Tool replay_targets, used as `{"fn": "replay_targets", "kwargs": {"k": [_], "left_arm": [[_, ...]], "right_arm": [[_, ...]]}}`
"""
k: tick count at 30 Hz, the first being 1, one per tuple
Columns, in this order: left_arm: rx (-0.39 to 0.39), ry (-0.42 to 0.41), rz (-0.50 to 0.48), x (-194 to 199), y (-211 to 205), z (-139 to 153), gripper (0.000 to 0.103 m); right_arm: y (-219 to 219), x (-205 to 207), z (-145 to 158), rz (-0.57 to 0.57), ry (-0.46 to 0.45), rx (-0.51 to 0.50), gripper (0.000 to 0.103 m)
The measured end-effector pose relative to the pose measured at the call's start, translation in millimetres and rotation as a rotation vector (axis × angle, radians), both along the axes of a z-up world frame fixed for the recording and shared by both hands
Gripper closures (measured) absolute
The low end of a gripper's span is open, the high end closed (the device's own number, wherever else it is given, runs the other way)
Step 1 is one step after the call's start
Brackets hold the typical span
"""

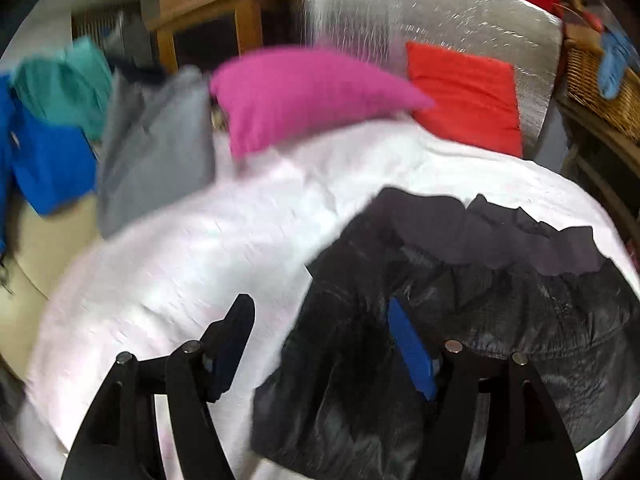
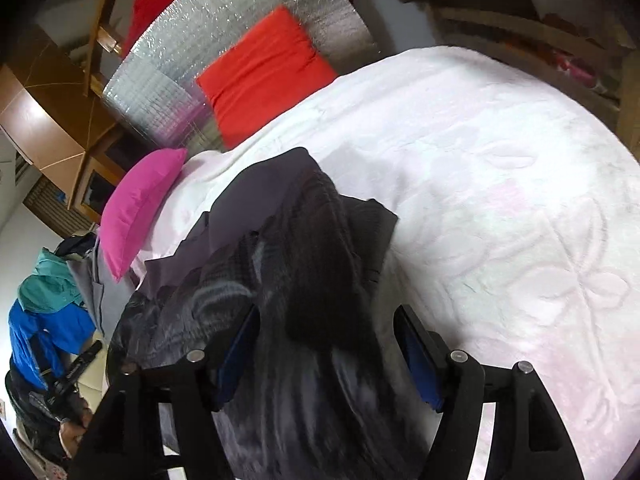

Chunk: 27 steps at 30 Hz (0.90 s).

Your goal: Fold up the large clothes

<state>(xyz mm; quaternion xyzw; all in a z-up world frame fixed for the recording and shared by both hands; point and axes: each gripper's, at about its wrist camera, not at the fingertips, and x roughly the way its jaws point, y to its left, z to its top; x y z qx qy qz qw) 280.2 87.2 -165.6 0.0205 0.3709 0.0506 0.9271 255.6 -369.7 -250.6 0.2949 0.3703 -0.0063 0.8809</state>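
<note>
Black, shiny padded jacket (image 1: pixel 460 312) lies crumpled on the white embossed bedspread (image 1: pixel 200 248), toward the near edge of the bed; a matte dark-grey lining or hood panel shows along its far side; left gripper (image 1: pixel 324 344) hangs over the jacket's left edge, jaws spread wide, blue-padded right finger above the black fabric, left finger above bare bedspread, nothing clamped between them; left wrist view is motion-blurred; right gripper (image 2: pixel 326 344) sits low over the jacket (image 2: pixel 304 264), jaws wide apart with a raised fold of the dark fabric bulging up between the fingers; whether the pads touch the cloth, cannot tell; no pinch visible; pink pillow (image 1: pixel 296 92) and red pillow (image 1: pixel 464 92) lie at the head of the bed against a silver quilted foil panel (image 1: pixel 400 12); grey garment (image 1: pixel 156 148), blue garment (image 1: pixel 52 164) and teal garment (image 1: pixel 68 84) are heaped off the bed's far left side; wicker basket (image 1: pixel 600 80) stands at the right.
</note>
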Motion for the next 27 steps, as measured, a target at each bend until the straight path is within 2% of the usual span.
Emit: {"fn": "replay_targets", "kwargs": {"k": [3,5,8,12,16,19,22,23,25,27], "left_arm": [[0.048,-0.052,-0.019,-17,-8,9,0.032],[0.060,-0.072,-0.028,-28,-11,14,0.032],[0.069,-0.092,-0.042,-38,-15,17,0.032],[0.070,-0.096,-0.043,-38,-23,20,0.032],[0.076,-0.086,-0.048,-39,-27,14,0.032],[0.080,-0.069,-0.053,-36,-29,9,0.032],[0.079,-0.050,-0.055,-32,-30,3,0.032],[0.079,-0.045,-0.056,-31,-31,2,0.032],[0.089,-0.038,-0.058,-29,-35,-2,0.032],[0.096,-0.024,-0.064,-28,-39,-7,0.032]], "right_arm": [[9,-8,2,0.002,0.004,-0.074,0.032],[9,-20,2,0.002,-0.009,-0.084,0.045],[18,-26,1,-0.015,-0.001,-0.127,0.054],[19,-15,-20,-0.020,0.110,-0.142,0.055],[24,-19,-12,-0.032,0.099,-0.185,0.055],[21,-28,3,-0.075,0.055,-0.176,0.053],[17,-45,24,-0.142,-0.075,-0.179,0.044],[19,-50,31,-0.151,-0.133,-0.187,0.044],[28,-50,37,-0.131,-0.180,-0.210,0.044],[43,-41,35,-0.068,-0.166,-0.226,0.044]]}}
